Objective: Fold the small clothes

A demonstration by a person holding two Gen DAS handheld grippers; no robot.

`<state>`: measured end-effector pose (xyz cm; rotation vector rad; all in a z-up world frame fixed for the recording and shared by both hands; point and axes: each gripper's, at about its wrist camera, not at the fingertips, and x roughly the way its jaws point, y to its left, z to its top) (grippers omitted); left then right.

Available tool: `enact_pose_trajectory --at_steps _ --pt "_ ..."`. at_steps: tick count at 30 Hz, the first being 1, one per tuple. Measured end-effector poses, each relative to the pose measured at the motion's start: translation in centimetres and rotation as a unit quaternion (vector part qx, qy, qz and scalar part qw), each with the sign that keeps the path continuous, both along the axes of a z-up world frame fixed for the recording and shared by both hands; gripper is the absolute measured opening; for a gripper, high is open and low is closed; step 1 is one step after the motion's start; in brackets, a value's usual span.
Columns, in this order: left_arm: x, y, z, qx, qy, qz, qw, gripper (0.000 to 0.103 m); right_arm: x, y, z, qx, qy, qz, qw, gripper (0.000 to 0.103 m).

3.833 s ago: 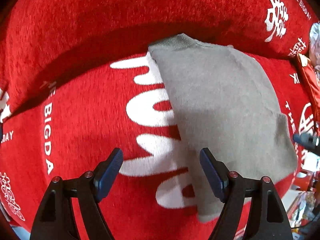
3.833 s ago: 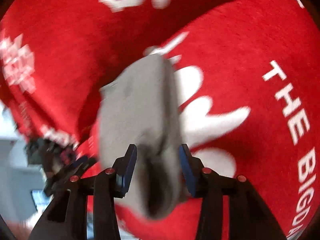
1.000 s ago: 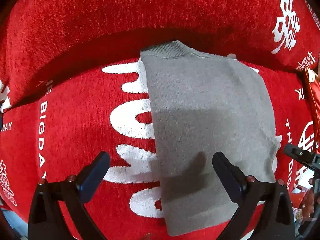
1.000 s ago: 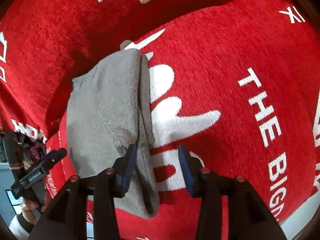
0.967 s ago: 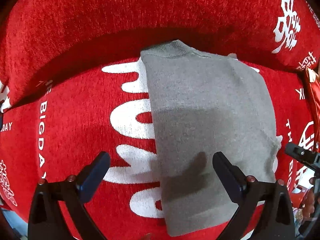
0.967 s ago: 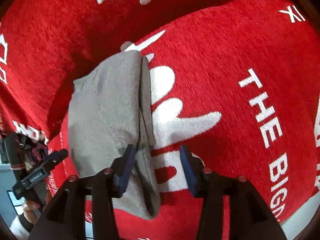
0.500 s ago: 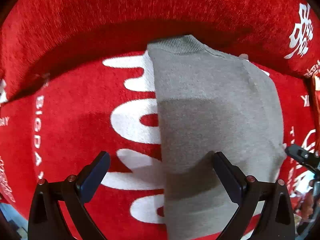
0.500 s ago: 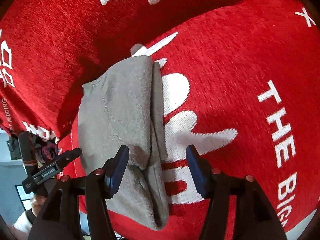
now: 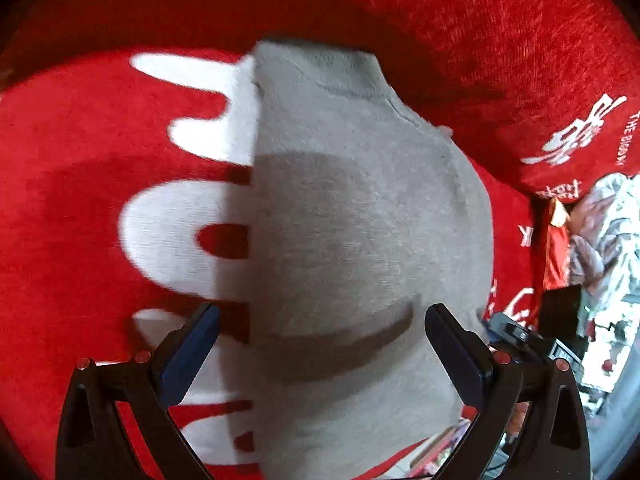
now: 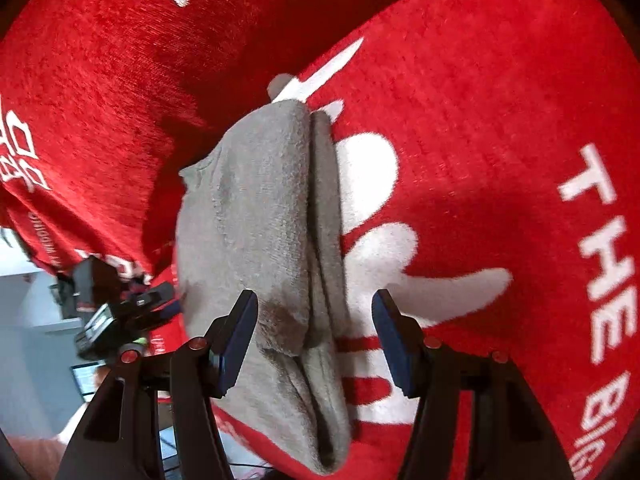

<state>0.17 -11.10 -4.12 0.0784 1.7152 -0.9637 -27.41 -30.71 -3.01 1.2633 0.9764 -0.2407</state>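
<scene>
A small grey knit sweater (image 9: 352, 216) lies folded on a red cloth (image 9: 72, 184) with big white lettering, its collar pointing away from me. My left gripper (image 9: 320, 344) hovers just above the sweater's near half, jaws wide open, with grey fabric below the gap. In the right wrist view the sweater (image 10: 256, 216) shows its stacked folded edge. My right gripper (image 10: 316, 332) is open, and that edge lies between the pads without touching either. Each gripper shows in the other's view: the right gripper (image 9: 516, 332) and the left gripper (image 10: 132, 312).
The red cloth rises into a padded back (image 9: 440, 20) behind the sweater. Past the cloth's right end stand a black box (image 9: 560, 308) and a grey-white patterned heap (image 9: 604, 232). The cloth's near edge drops off to a pale floor (image 10: 36, 320).
Both grippers have sunk closer to the sweater and tilted further down. The right jaws, shut on the grey fabric several seconds ago, have let go and spread a little wider.
</scene>
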Motion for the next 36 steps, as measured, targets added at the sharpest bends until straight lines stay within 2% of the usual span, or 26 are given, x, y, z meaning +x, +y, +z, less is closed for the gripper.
enact_pose_trajectory --at_steps 3,7,12,15,17,18,20,21,23,28,32,36 --pt "-1.3 -1.0 -0.6 -0.010 0.007 -0.023 0.9996 0.102 1.1 -0.1 -1.1 0.020 -0.011 0.018 1.000 0.063" --pt "-2.5 -2.7 -0.6 0.002 -0.037 -0.060 0.9975 0.102 2.9 -0.2 -1.8 0.025 -0.029 0.040 0.998 0.064" --pt "-2.0 -3.2 -0.7 0.001 -0.032 -0.047 0.9984 0.102 4.5 -0.3 -2.0 0.031 -0.046 0.049 0.997 0.068" --pt "-1.7 -3.5 -0.5 0.008 -0.043 -0.038 0.9983 0.101 5.4 -0.2 -2.5 0.042 -0.057 0.047 0.996 0.069" --pt "-1.9 -3.4 0.1 0.014 -0.061 -0.029 0.9977 0.088 5.3 -0.2 -2.9 0.061 -0.058 0.031 0.996 0.068" --pt "-2.0 -3.2 0.5 0.009 -0.066 -0.024 0.9975 0.085 5.3 -0.3 -3.0 0.067 -0.055 0.024 0.996 0.058" --pt "-2.1 -2.8 1.0 -0.003 -0.068 -0.021 0.9975 0.067 5.0 -0.1 -3.1 0.073 -0.039 0.016 0.996 0.036" --pt "-2.1 -2.5 1.3 -0.010 -0.066 -0.021 0.9976 0.062 4.7 0.0 -2.9 0.076 -0.047 0.010 0.996 0.029" --pt "-1.6 -1.7 2.0 -0.024 -0.054 -0.016 0.9981 0.050 4.3 0.4 -1.9 0.077 -0.077 0.007 0.994 0.028" --pt "-1.8 -0.4 4.4 -0.053 -0.047 -0.013 0.9974 0.048 4.4 2.0 0.6 0.087 -0.117 0.009 0.989 0.028" --pt "-2.6 1.1 6.8 -0.066 -0.063 -0.018 0.9957 0.048 4.1 3.2 2.4 0.091 -0.128 0.025 0.987 0.028" --pt "-3.0 4.1 8.6 -0.075 -0.060 -0.001 0.9954 0.048 3.5 4.4 3.8 0.106 -0.141 0.031 0.984 0.028"
